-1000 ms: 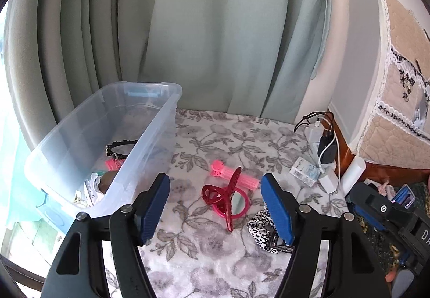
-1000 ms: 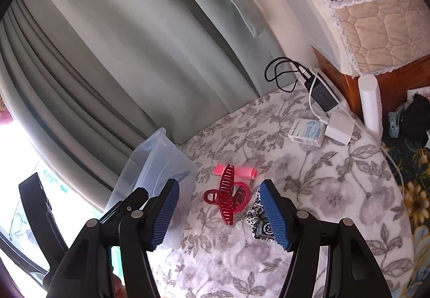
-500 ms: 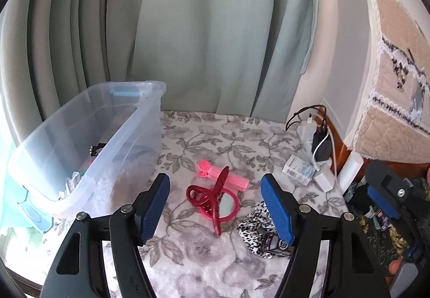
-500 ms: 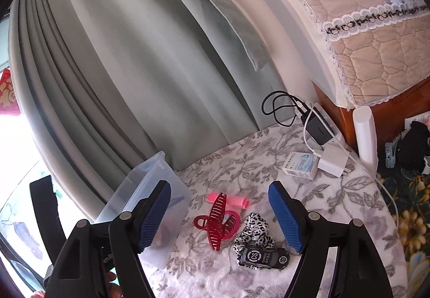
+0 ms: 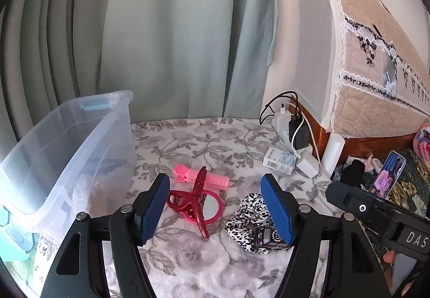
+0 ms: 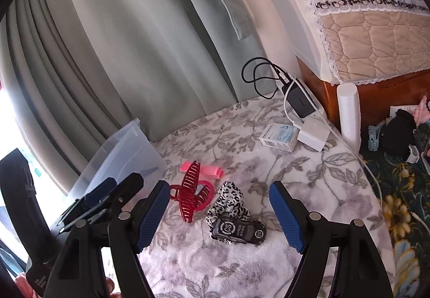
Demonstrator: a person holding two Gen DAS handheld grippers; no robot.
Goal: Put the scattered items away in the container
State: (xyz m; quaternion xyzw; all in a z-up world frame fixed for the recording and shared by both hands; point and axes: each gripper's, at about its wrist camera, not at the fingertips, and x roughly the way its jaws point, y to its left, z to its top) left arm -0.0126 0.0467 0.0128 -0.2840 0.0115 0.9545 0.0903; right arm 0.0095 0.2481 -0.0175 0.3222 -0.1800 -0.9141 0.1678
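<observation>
A dark red claw clip [image 5: 197, 201] lies across a pink round mirror [image 5: 213, 209] on the floral cloth. Behind them is a pink hair roller [image 5: 204, 178]. To their right, a leopard scrunchie [image 5: 246, 220] lies against a black toy car [image 5: 268, 240]. The clear plastic bin [image 5: 67, 152] stands at the left. My left gripper [image 5: 213, 182] hangs open just before the clip, touching nothing. My right gripper [image 6: 219, 186] is open above the scrunchie [image 6: 228, 204] and the toy car [image 6: 237, 229], with the clip [image 6: 189, 195] at its left.
At the back right lie chargers with cables [image 5: 297, 134], a small white and blue box [image 5: 279, 160] and a white cylinder [image 5: 333, 152]. A quilt-covered cabinet [image 5: 376, 77] rises behind them. Curtains close off the back. A phone [image 5: 388, 173] lies on dark flowered fabric at the far right.
The left gripper has sunk toward the table, and the bin's contents have dropped out of sight behind its wall. The right jaws have widened, and the toy car now shows between them.
</observation>
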